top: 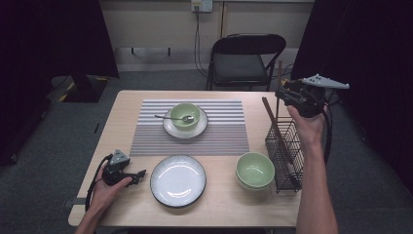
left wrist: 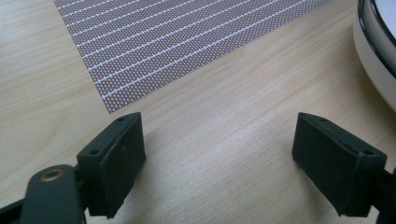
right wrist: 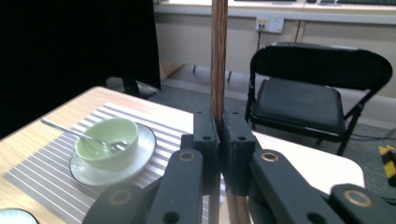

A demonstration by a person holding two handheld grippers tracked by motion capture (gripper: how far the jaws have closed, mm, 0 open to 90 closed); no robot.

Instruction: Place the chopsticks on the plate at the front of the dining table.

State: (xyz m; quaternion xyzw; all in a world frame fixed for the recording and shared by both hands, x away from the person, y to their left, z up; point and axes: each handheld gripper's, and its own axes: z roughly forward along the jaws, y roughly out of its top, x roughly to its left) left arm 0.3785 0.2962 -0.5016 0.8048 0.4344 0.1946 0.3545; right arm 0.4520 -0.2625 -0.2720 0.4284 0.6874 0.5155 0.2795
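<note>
High view: a person works at a wooden tabletop (top: 224, 204) with a two-jaw gripper in each hand.
Right gripper: the right gripper (top: 285, 92) is held up above the wire basket (top: 285, 156) at the tabletop's right edge; in the right gripper view (right wrist: 220, 135) its jaws are pressed onto a brown wooden chopstick (right wrist: 218, 56).
Held chopstick: it stands upright between the jaws, its top passing out of the upper edge of the right gripper view; in the high view (top: 279, 70) it rises as a thin stick above the gripper.
Second chopstick: another chopstick (top: 275, 126) leans in the wire basket, its upper end tilted toward the striped placemat (top: 224, 131).
Left gripper: the left gripper (top: 139, 174) lies low on the tabletop at the near left, just beside the empty white plate (top: 178, 180); in the left gripper view (left wrist: 219, 163) its jaws stand wide apart with bare wood between them.
Left gripper view surroundings: a corner of the placemat (left wrist: 187, 37) lies ahead and the plate's rim (left wrist: 373, 51) shows at the right.
Placemat setting: a green bowl (top: 185, 116) sits on a white saucer (top: 171, 127), with a metal spoon (top: 170, 117) resting in the bowl.
Near right: two stacked green bowls (top: 254, 170) stand between the empty plate and the basket.
Background: a black folding chair (top: 246, 58) stands behind the tabletop.
</note>
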